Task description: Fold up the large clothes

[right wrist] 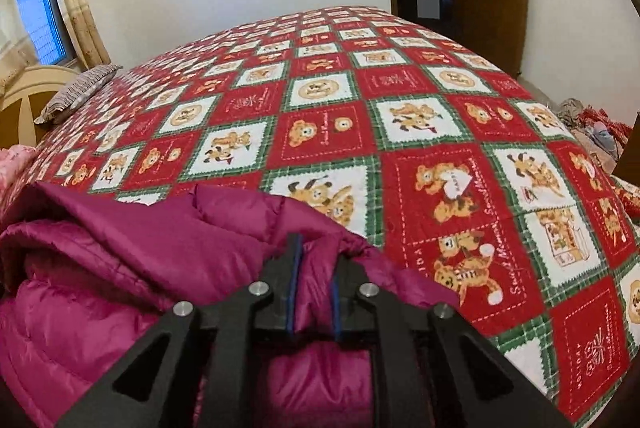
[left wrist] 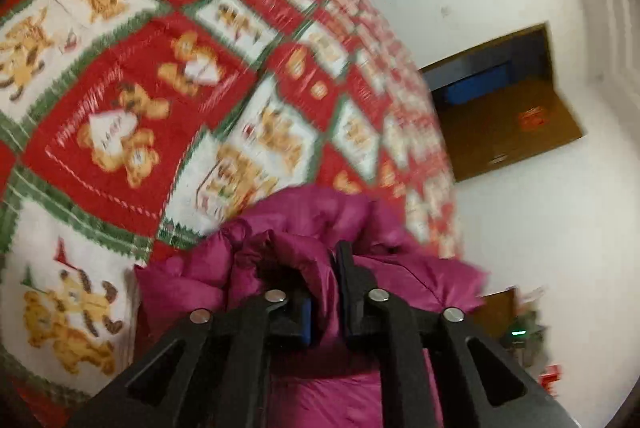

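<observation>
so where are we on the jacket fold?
Done: the magenta puffer jacket already lies bunched in layers on the teddy-bear bedspread, so at least one fold looks made.
In hand: left gripper and right gripper each pinch jacket fabric.
Left: laying the held part down, releasing, and squaring it up; it looks rumpled rather than a neat stack.

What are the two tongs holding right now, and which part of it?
Both hold the magenta puffer jacket. The left tongs pinch a bunched fold of its fabric; the right tongs pinch a padded edge. Which part of the garment each is cannot be told.
</observation>
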Tool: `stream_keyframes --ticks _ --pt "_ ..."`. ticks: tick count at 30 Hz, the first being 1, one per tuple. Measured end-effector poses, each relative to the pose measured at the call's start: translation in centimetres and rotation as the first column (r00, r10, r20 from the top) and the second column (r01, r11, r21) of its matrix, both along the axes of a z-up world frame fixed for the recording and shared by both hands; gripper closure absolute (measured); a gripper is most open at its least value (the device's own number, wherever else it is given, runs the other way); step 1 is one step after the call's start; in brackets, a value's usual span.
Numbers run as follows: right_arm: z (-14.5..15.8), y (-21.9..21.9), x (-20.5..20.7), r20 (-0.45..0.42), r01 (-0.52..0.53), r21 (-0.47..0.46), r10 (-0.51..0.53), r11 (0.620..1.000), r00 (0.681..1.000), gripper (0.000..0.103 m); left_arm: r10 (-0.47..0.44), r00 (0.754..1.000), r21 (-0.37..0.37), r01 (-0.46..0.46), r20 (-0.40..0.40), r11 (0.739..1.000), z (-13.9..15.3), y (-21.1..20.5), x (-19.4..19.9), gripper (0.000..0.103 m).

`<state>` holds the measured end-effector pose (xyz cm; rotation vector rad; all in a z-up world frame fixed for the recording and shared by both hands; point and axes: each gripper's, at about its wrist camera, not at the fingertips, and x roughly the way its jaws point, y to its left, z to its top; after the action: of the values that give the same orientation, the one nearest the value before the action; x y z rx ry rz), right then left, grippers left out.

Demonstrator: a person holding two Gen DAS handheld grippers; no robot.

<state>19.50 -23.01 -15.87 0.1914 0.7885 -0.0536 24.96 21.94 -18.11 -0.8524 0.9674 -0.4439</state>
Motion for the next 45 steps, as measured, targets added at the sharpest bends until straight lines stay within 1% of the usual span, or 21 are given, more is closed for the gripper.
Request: stream_keyframes --ticks 2,4,6,8,11,12,14,16,17,18,20,23,27,30,31,32,35,38,40,42,45 --pt "0.0 0.0 0.0 -0.001 0.009 -0.003 -0.009 1.0 1.0 0.086 0.008 0.999 0.008 -0.008 0.047 1.0 2.3 1.3 -0.6 0.073" --pt "0.2 0.5 0.0 -0.002 0.01 -0.027 -0.01 1.0 1.0 0.084 0.074 0.991 0.091 -0.085 0.115 0.992 5.5 3.1 -1.6 0.035" --pt "0.9 0.5 0.1 -0.013 0.005 -0.021 -0.005 1.0 1.0 0.081 0.148 0.974 0.137 -0.172 0.17 0.975 8.0 4.5 -2.8 0.016" --pt "2.6 -0.4 -0.4 0.002 0.007 0.045 -0.007 0.999 1.0 0.074 0.16 0.967 0.155 -0.192 0.196 0.969 10.0 5.4 -3.6 0.016" --pt "6.7 -2.4 -2.7 0.105 0.054 0.118 -0.066 0.992 0.992 0.02 0.132 0.967 0.271 -0.189 0.216 0.944 12.1 4.3 -4.6 0.016" --pt "8.4 -2.7 -3.9 0.164 0.082 0.1 -0.098 0.992 0.982 0.019 0.099 0.968 0.337 -0.174 0.229 0.925 12.5 3.1 -5.0 0.016" --pt "11.1 -2.3 -5.5 0.238 0.077 0.058 -0.089 0.995 0.967 0.019 0.015 0.967 0.439 -0.128 0.253 0.889 12.7 -0.3 -5.1 0.016" --pt "12.9 -0.5 -6.0 0.253 -0.009 0.028 0.002 1.0 0.967 0.035 -0.06 0.965 0.489 -0.075 0.254 0.869 12.1 -2.8 -5.2 0.016" --pt "13.1 0.4 -5.9 0.239 -0.056 0.018 0.05 0.998 0.97 0.048 -0.107 0.962 0.521 -0.041 0.251 0.852 11.8 -5.0 -5.3 0.016" --pt "13.0 2.3 -5.4 0.202 -0.129 -0.009 0.128 0.992 0.971 0.054 -0.129 0.96 0.545 -0.03 0.25 0.838 11.3 -6.3 -4.9 0.016" --pt "12.1 5.1 -4.5 0.151 -0.197 -0.06 0.204 0.979 0.967 0.068 -0.147 0.956 0.618 -0.043 0.253 0.785 10.7 -9.5 -4.1 0.016" --pt "9.6 8.1 -1.2 0.075 -0.235 -0.099 0.243 0.967 0.967 0.068 -0.115 0.96 0.656 -0.085 0.256 0.75 9.8 -11.9 -2.0 0.016" --pt "5.1 9.0 3.4 -0.002 -0.168 -0.127 0.169 0.978 0.986 0.072 -0.068 0.98 0.717 -0.088 0.186 0.691 7.7 -13.7 1.6 0.016" --pt "1.7 9.0 4.4 -0.032 -0.158 -0.171 0.155 0.972 0.987 0.073 -0.029 0.984 0.786 -0.123 0.177 0.606 5.0 -13.6 2.9 0.016" --pt "1.1 9.0 4.4 -0.04 -0.162 -0.179 0.158 0.97 0.987 0.073 -0.013 0.986 0.799 -0.129 0.169 0.588 3.8 -13.3 3.2 0.016" --pt "0.2 8.9 4.4 -0.047 -0.17 -0.164 0.164 0.972 0.985 0.073 0.002 0.989 0.791 -0.122 0.151 0.599 2.6 -12.7 3.4 0.016" --pt "-0.2 8.5 4.3 -0.037 -0.165 -0.14 0.161 0.976 0.986 0.073 0.047 0.991 0.702 -0.125 0.129 0.702 0.8 -11.1 3.8 0.015" --pt "-0.7 8.6 4.5 -0.042 -0.171 -0.129 0.167 0.977 0.985 0.073 0.077 0.985 0.659 -0.16 0.154 0.735 -0.2 -10.3 3.5 0.011" --pt "-0.8 8.6 4.6 -0.047 -0.177 -0.126 0.172 0.976 0.984 0.073 0.09 0.983 0.665 -0.177 0.163 0.725 -0.4 -10.8 3.6 0.009" --pt "-0.9 8.6 4.7 -0.051 -0.176 -0.122 0.171 0.977 0.984 0.073 0.083 0.983 0.695 -0.173 0.161 0.698 -0.6 -11.3 3.7 0.009" --pt "0.1 7.4 4.4 -0.047 -0.162 -0.072 0.159 0.984 0.986 0.079 0.086 0.983 0.694 -0.176 0.164 0.698 -0.6 -11.3 3.7 0.009"
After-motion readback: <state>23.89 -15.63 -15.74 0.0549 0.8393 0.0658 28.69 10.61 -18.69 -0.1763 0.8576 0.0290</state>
